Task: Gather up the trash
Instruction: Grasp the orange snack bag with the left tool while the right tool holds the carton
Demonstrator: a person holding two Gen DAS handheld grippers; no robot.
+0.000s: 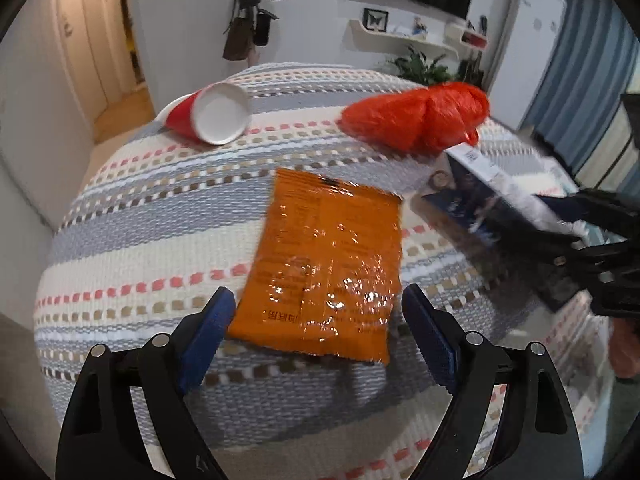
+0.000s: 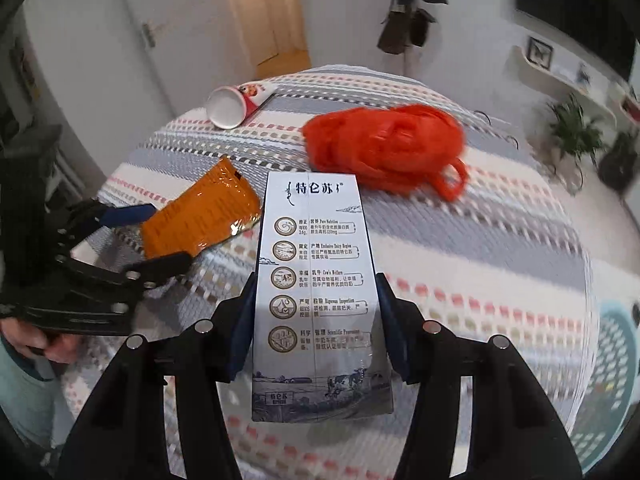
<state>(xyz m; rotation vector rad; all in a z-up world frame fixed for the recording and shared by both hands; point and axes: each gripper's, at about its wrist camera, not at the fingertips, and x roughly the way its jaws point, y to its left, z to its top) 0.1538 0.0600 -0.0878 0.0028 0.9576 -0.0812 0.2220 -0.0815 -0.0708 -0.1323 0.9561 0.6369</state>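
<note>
Right wrist view: the milk carton (image 2: 318, 280) sits clamped between the right gripper's (image 2: 316, 316) blue pads, raised over the striped tablecloth (image 2: 480, 248). Left of the carton lies an orange wrapper (image 1: 326, 264) — the left gripper (image 1: 318, 336) spread wide around it — and beyond the carton, a crumpled red bag (image 2: 384, 148) and a tipped paper cup (image 2: 236, 106).

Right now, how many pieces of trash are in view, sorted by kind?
Milk carton, held in the right gripper: 1
Orange snack wrapper, between the open fingers of the left gripper: 1
Paper cup, on its side: 1
Red plastic bag, bunched: 1
Total: 4
</note>
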